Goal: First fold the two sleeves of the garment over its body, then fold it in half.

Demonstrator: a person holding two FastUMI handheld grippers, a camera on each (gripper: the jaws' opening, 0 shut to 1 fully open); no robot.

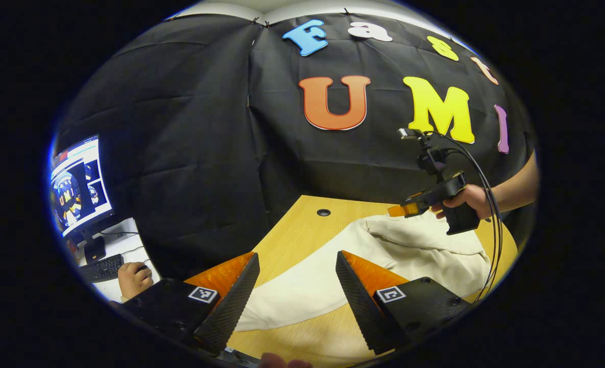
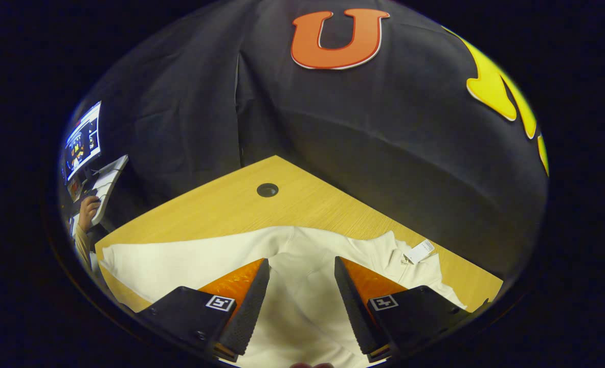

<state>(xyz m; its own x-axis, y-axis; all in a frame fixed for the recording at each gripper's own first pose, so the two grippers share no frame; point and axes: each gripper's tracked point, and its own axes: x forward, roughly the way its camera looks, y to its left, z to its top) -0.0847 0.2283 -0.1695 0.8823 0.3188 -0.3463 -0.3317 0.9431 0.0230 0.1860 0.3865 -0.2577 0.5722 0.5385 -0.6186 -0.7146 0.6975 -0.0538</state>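
Note:
A cream garment (image 1: 328, 276) lies rumpled on the wooden table (image 1: 302, 230). My left gripper (image 1: 297, 266) hangs open over its near edge with nothing between its fingers. Farther right in the left gripper view, a hand holds my right gripper (image 1: 402, 209) just above the garment's bunched far part. In the right gripper view the garment (image 2: 205, 260) spreads across the table (image 2: 220, 209), one part stretching left, and a white tag (image 2: 419, 251) sticks out at the right. My right gripper (image 2: 301, 271) stands open over the cloth, gripping nothing.
A round cable hole (image 2: 267, 190) sits in the table near the back edge. At the far left a monitor (image 1: 80, 186) and keyboard (image 1: 103, 267) stand on a white desk, with a person's hand (image 1: 133, 278) beside them. Black cables (image 1: 491, 230) trail from the right gripper.

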